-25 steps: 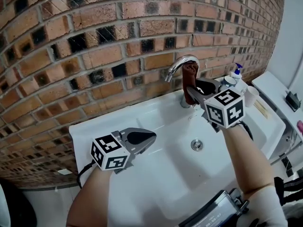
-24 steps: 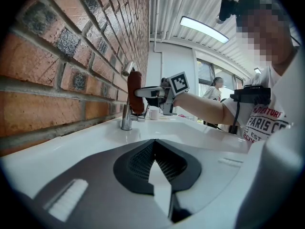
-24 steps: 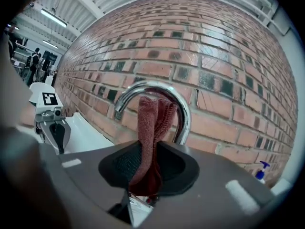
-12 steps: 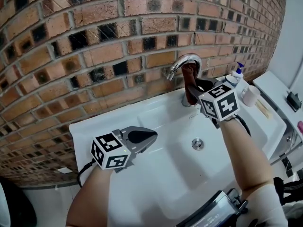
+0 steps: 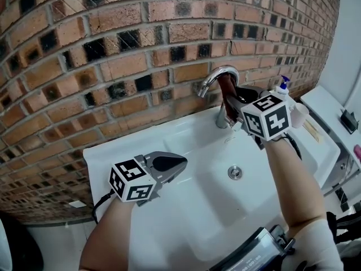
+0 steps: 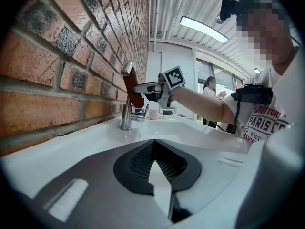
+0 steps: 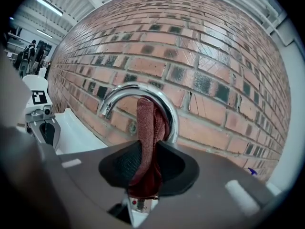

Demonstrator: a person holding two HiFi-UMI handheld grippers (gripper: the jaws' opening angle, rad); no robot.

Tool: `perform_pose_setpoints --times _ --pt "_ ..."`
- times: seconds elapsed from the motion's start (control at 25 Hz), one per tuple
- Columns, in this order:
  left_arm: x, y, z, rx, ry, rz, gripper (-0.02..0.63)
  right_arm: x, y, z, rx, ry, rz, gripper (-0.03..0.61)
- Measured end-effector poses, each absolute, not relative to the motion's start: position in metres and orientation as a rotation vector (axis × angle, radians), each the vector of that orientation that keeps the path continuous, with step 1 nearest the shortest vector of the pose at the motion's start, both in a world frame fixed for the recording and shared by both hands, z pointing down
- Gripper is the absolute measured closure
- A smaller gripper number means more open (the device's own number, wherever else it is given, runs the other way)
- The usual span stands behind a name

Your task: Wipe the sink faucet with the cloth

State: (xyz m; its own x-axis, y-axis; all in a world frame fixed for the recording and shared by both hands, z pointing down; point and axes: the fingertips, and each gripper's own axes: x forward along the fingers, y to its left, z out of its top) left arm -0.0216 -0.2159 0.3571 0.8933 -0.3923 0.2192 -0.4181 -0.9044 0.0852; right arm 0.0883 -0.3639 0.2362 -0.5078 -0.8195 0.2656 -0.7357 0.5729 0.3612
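A curved chrome faucet (image 5: 217, 75) rises from the back of the white sink (image 5: 186, 145) against the brick wall. My right gripper (image 5: 234, 103) is shut on a reddish-brown cloth (image 5: 228, 92), which is pressed against the underside of the faucet's arch. In the right gripper view the cloth (image 7: 147, 142) stands upright between the jaws and touches the faucet (image 7: 138, 97). My left gripper (image 5: 169, 164) rests over the sink's left part, shut with nothing in it. The left gripper view shows the faucet (image 6: 127, 99) and cloth (image 6: 132, 87) far ahead.
A soap pump bottle (image 5: 282, 86) and a white cup (image 5: 299, 114) stand on the sink's right ledge. The drain (image 5: 234, 172) lies in the basin. A white counter (image 5: 330, 114) with small items is at far right. Another person stands in the background (image 6: 209, 101).
My right gripper with the cloth has shifted slightly right and up along the faucet's arch. The left gripper has stayed in place.
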Motion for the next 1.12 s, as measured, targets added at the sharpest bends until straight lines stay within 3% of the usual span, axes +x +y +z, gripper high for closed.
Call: perform_pose_setpoints --times 0.56,1.12 --pt "-0.021 -0.216 0.357 2.932 -0.62 0.302 0.607 0.031 -0.314 0.223 1.1 -2.451 -0.453 0.486" --pt "-0.021 -0.216 0.358 2.93 -0.623 0.302 0.606 0.046 -0.297 0.233 1.093 -2.481 -0.417 0.488"
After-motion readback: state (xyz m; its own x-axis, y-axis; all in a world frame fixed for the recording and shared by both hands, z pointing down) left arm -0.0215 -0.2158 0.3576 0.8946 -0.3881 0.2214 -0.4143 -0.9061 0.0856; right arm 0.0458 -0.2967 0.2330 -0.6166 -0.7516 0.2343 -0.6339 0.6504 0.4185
